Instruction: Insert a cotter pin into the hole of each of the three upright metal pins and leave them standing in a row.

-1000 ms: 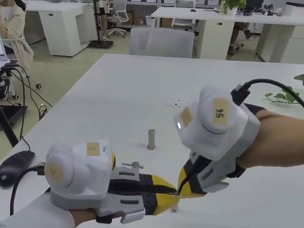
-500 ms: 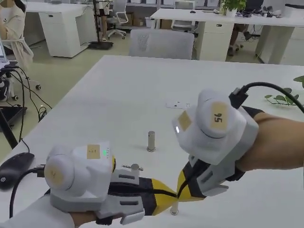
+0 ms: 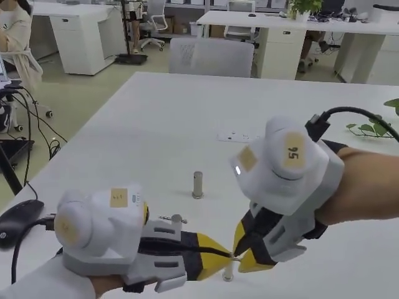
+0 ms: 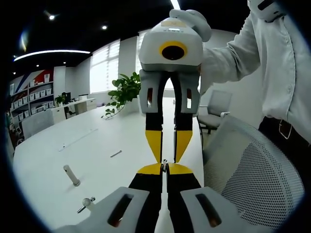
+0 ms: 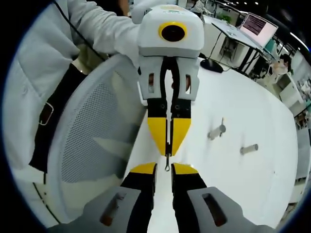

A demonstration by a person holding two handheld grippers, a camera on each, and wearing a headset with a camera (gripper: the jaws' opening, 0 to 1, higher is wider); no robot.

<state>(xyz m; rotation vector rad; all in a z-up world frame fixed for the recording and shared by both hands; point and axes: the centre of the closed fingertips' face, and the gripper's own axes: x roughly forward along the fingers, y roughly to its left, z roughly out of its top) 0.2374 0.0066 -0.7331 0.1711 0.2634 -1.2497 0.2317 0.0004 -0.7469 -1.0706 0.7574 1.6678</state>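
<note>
My left gripper (image 3: 223,258) lies low over the table's near edge, shut on a thin cotter pin (image 5: 167,160). The pin's looped end sticks out toward my right gripper (image 3: 242,256). That gripper meets it tip to tip, jaws a narrow gap apart around the loop. Just under the tips stands a short metal pin (image 3: 228,272), partly hidden. A second metal pin (image 3: 176,218) has a cotter pin through it. The third, bare pin (image 3: 197,185) stands farther back. From the left gripper view, the right gripper (image 4: 168,158) faces my own left gripper (image 4: 165,168).
A loose cotter pin (image 4: 115,154) lies on the white table (image 3: 156,124). A flat white strip (image 3: 235,135) sits mid-table, and plant leaves (image 3: 374,128) reach in at the right. A black mouse (image 3: 19,218) lies at the left edge. A mesh chair (image 5: 92,131) stands by me.
The right gripper has sunk slightly, staying tip to tip with the left one. The metal pins have not moved.
</note>
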